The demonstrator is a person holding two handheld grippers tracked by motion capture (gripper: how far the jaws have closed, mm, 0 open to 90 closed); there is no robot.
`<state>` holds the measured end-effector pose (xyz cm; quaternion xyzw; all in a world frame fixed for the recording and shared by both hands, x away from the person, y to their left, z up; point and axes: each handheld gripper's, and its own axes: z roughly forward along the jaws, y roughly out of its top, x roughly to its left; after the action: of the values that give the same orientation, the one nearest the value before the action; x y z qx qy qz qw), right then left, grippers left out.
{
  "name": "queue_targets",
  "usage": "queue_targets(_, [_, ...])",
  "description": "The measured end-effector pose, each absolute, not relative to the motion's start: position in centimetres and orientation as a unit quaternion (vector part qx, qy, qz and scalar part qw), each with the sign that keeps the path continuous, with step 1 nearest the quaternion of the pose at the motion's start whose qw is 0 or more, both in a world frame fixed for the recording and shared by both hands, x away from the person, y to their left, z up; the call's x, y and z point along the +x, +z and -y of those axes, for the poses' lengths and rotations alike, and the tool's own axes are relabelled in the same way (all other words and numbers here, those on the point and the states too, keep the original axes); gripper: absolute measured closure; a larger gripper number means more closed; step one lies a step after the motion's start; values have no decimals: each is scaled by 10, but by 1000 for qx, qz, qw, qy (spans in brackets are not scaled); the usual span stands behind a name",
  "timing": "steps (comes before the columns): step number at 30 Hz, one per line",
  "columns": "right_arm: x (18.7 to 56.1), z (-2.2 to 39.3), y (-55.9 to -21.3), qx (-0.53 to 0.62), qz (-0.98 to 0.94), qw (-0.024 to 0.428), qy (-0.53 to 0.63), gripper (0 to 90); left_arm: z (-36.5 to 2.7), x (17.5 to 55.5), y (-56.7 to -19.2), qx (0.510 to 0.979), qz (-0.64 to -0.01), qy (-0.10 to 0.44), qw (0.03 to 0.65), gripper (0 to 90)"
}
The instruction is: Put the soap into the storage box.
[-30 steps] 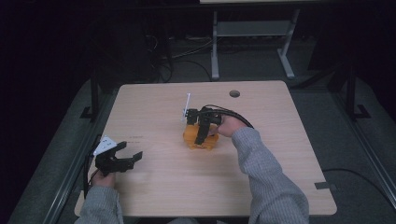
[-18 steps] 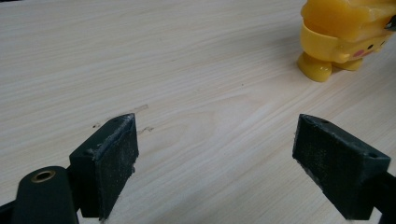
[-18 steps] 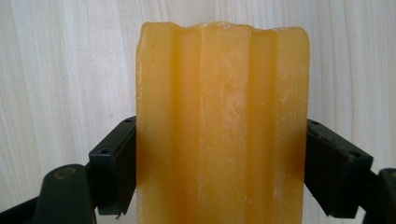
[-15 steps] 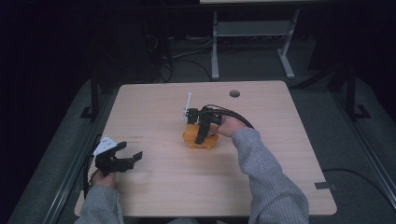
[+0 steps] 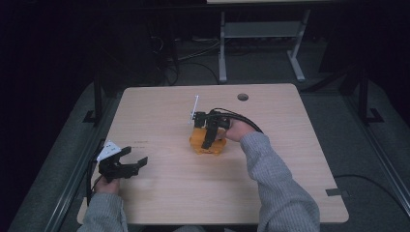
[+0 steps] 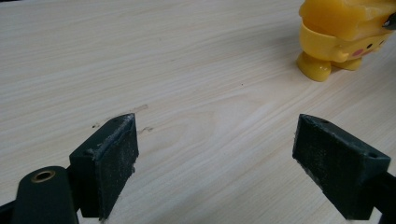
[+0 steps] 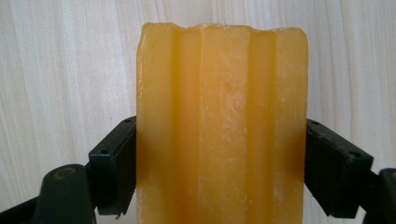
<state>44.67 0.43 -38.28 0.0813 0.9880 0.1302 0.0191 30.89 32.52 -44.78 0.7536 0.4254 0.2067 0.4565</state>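
Right gripper takes the yellow toy; left gripper waits.

High view: the right gripper (image 5: 209, 137) is down on the yellow toy (image 5: 205, 144) near the middle of the table (image 5: 290, 159); the left gripper (image 5: 126, 166) rests near the front left edge. Left gripper view: its jaws are wide apart and hold nothing, the toy stands well apart. Right gripper view: both jaws press the toy's ribbed sides. I judge the grasp made; lifting and placing are left.

Yellow toy (image 7: 222, 121) waxy, smooth plastic; table (image 5: 159, 106) pale matt wood grain.
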Motion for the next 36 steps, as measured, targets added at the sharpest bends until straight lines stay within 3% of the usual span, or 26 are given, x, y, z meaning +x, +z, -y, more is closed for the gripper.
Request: queue_targets(36, [442, 3, -378, 100, -983, 28, 149, 194, -325, 309, -448, 754, -424, 207, 457, 138])
